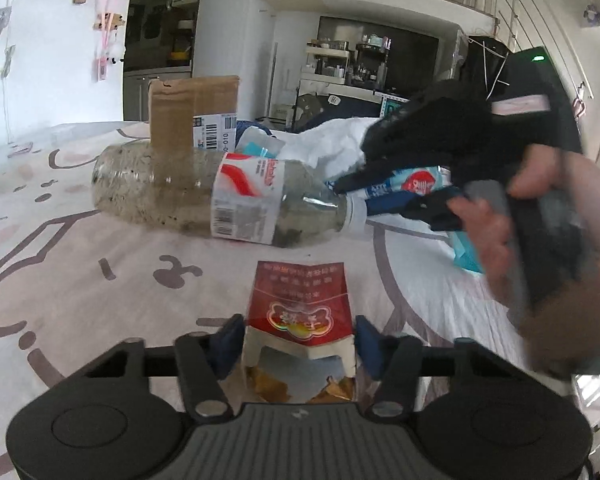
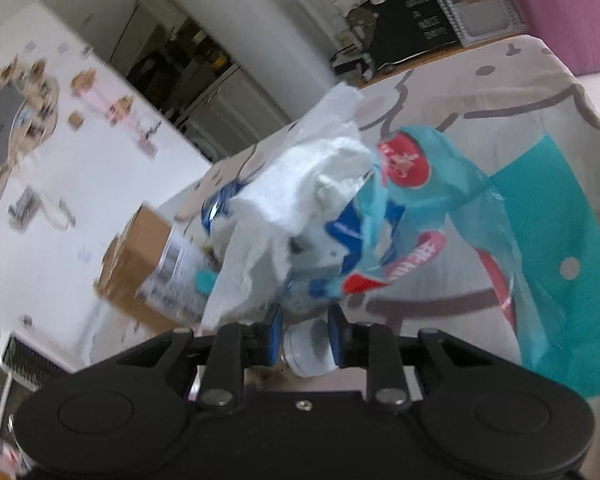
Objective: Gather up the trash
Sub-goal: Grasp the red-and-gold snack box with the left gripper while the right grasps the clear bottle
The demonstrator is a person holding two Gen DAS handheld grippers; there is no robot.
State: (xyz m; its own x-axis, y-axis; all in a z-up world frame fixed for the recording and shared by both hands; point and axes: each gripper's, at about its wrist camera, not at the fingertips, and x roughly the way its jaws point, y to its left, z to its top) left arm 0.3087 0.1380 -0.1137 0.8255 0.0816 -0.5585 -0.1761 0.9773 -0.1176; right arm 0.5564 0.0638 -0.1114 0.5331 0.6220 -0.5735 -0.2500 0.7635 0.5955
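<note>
We hold the left gripper (image 1: 298, 344) low over the pale bed sheet (image 1: 80, 280) printed with brown cartoon lines. Its blue pads (image 1: 230, 338) press the two sides of a red and white cardboard pack (image 1: 298, 312) with a torn, open end, where gold foil shows.

Beyond it lies a clear plastic bottle (image 1: 220, 196) on its side, dirty inside, with a white and red paper label. Our right gripper (image 2: 304, 340) is narrowed on the white screw neck (image 2: 310, 354) of this bottle. A crumpled white paper tissue (image 2: 300, 208) and a thin teal plastic wrapper (image 2: 420, 208) with red marks hang around the neck.

A brown cardboard box (image 1: 194, 110) with a barcode sticker stands behind the bottle.
</note>
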